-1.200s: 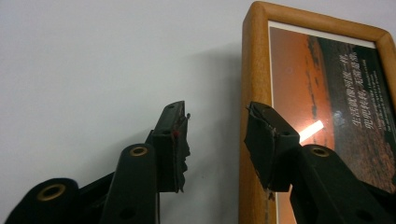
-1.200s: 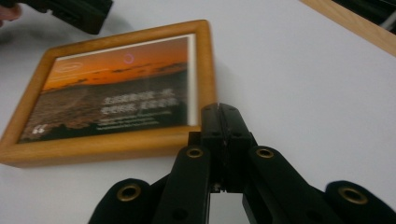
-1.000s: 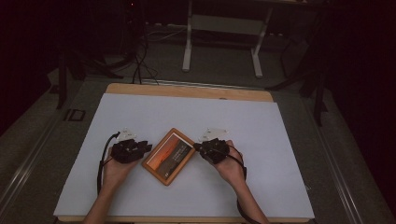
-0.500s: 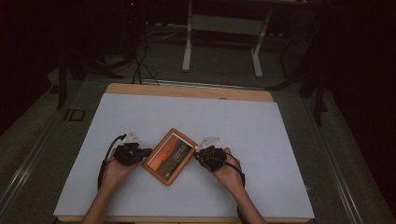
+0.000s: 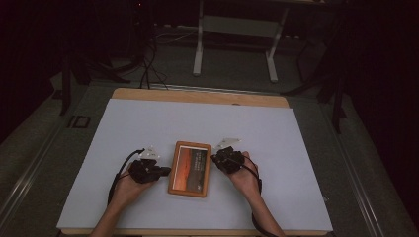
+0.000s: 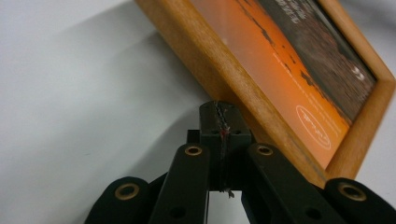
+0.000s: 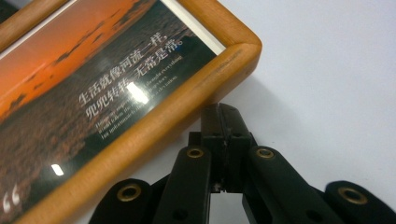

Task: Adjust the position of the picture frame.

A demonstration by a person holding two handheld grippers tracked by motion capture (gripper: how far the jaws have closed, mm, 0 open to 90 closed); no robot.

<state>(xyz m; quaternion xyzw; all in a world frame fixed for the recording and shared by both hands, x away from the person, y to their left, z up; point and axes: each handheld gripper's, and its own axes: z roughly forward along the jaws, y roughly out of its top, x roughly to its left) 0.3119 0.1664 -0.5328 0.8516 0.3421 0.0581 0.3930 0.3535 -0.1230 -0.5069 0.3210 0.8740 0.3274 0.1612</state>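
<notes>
A wooden picture frame (image 5: 190,169) with an orange sunset print lies flat on the white table top (image 5: 197,123), its long sides running away from me. My left gripper (image 5: 167,171) is shut, its tip against the frame's left side. In the left gripper view the closed jaws (image 6: 219,109) touch the wooden edge of the frame (image 6: 261,107), with nothing between them. My right gripper (image 5: 213,158) is shut too and rests at the frame's right side. In the right gripper view its tip (image 7: 222,112) sits against the rim near a corner of the frame (image 7: 177,109).
A bare wooden strip (image 5: 197,96) runs along the table's far edge. Beyond it, on the dark floor, stand a metal stand's legs (image 5: 198,59) and loose cables (image 5: 146,69). White surface stretches wide around the frame on all sides.
The frame lay at a diagonal and has turned to lie square to the table. My left gripper has moved right and nearer to me, up against the frame's left side.
</notes>
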